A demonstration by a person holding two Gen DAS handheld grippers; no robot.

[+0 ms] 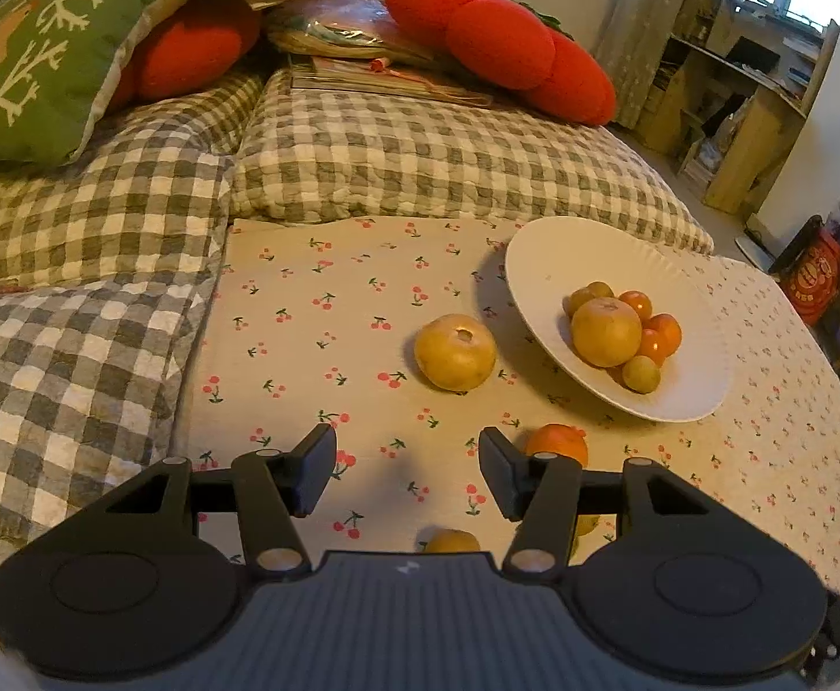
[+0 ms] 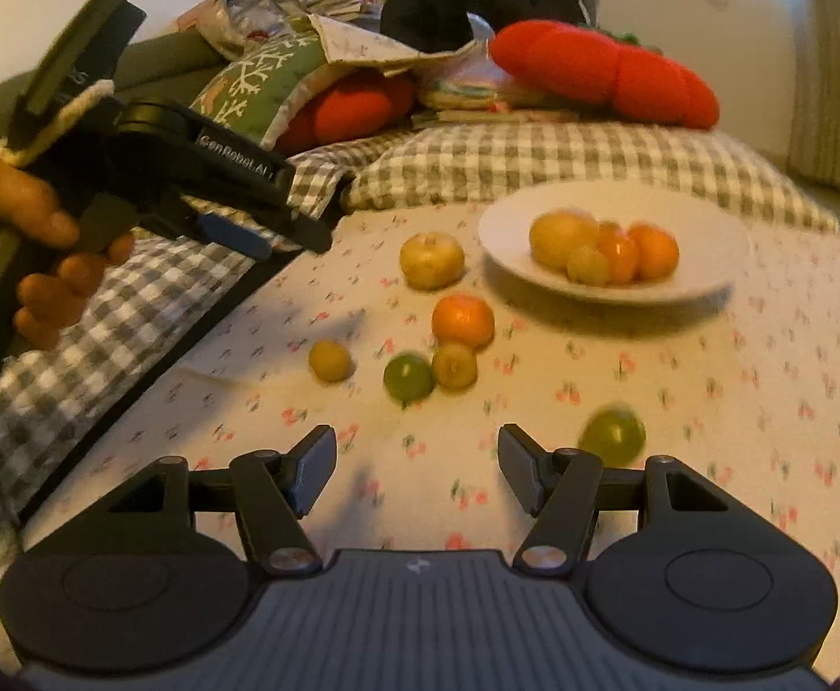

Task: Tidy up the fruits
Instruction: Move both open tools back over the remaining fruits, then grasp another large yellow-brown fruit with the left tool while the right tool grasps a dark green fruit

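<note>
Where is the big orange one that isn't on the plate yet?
In the right wrist view the loose orange lies on the cherry-print cloth left of centre, in front of the white plate, with a small yellow fruit touching its near side.

A plate (image 2: 702,265) sits on the cloth (image 2: 708,403) in front of the pillows (image 2: 535,161), with a heap of fruit (image 2: 604,247) in it. Just left of the plate lies a large fruit (image 2: 431,259) — nearer the camera, a cluster of four smaller ones (image 2: 420,351), two perhaps touching. One more fruit (image 2: 613,435) lies apart, nearest on the right.
</note>
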